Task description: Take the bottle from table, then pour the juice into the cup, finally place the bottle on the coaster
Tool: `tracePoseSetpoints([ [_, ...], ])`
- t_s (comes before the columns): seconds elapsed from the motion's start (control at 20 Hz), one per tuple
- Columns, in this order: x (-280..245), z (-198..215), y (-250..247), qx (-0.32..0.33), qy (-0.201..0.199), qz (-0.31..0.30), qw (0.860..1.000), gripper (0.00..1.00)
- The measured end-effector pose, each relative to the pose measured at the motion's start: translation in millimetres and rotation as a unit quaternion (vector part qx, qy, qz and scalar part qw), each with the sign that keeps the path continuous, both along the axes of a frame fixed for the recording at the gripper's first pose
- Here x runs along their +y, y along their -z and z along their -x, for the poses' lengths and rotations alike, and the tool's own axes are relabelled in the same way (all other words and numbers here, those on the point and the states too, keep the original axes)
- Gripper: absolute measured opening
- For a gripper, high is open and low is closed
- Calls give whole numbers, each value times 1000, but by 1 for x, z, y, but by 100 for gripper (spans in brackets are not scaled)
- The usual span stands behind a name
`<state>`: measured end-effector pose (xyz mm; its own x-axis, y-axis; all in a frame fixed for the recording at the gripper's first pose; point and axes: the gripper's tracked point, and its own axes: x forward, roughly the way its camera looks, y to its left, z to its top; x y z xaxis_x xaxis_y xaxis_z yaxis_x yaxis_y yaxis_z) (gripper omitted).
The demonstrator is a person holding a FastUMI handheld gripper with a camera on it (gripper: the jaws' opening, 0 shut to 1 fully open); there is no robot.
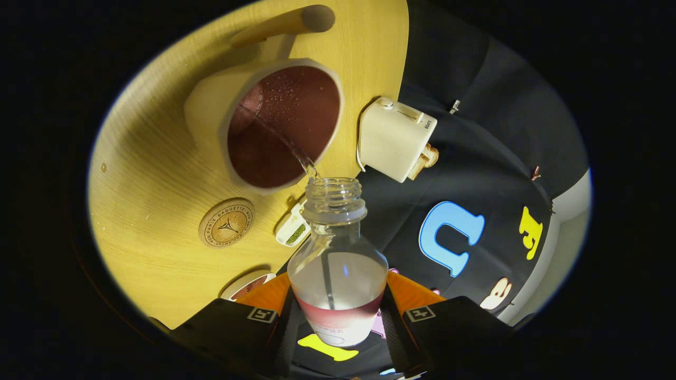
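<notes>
Clamped in my hand-held gripper (338,322), bottle (338,264) is tipped, juice streaming into cup (280,126); pouring underway, coaster (226,222) placement on bench (153,174) remains.

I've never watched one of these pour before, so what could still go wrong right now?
The stream leaves the bottle right at the cup rim, so a small wobble could spill juice onto the table. The cup looks quite full and might overflow. The hand-held gripper grips the tilted bottle low down, so it could slip. The coaster sits close beside the cup.
</notes>
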<state>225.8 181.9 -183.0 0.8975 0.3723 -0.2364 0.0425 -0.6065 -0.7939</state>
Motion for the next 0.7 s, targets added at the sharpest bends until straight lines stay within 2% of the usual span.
tracePoseSetpoints([
  [0.15, 9, 2, 0, -5, -19, 9, 1000, 72],
  [0.7, 23, 3, 2, -13, -50, 52, 997, 72],
])
